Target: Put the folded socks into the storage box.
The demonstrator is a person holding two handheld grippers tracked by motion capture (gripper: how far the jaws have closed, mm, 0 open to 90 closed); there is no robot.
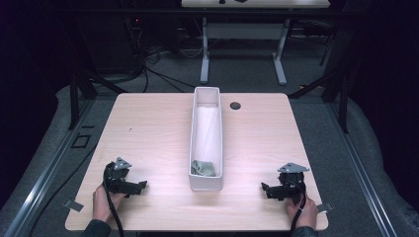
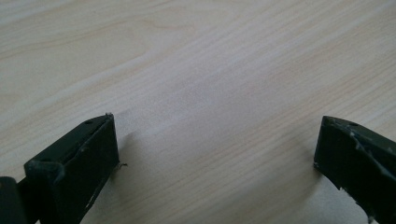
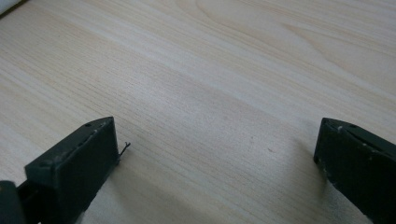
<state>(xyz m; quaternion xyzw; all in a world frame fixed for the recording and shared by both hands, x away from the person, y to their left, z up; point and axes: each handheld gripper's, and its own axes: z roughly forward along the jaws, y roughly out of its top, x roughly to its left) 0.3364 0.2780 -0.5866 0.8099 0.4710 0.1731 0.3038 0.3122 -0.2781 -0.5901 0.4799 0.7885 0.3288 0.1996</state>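
A long white bin (image 1: pixel 206 182) stands lengthwise in the middle of the light wooden table (image 1: pixel 148 133). Inside it a grey-green crumpled cloth (image 1: pixel 203 168) lies at the near end, with white material behind it. My left gripper (image 1: pixel 143 185) rests on the table at the near left, held by a hand, its jaws pointing right toward the bin. My right gripper (image 1: pixel 264 188) rests at the near right, jaws pointing left. In the left gripper view the left gripper (image 2: pixel 215 140) is open over bare wood. The right gripper (image 3: pixel 215 140) is likewise open with nothing between its jaws.
A small dark round grommet (image 1: pixel 235 105) sits in the tabletop right of the bin's far end. Another white table (image 1: pixel 247 29) stands beyond, with cables on the dark floor. Metal rails run along both sides of the table.
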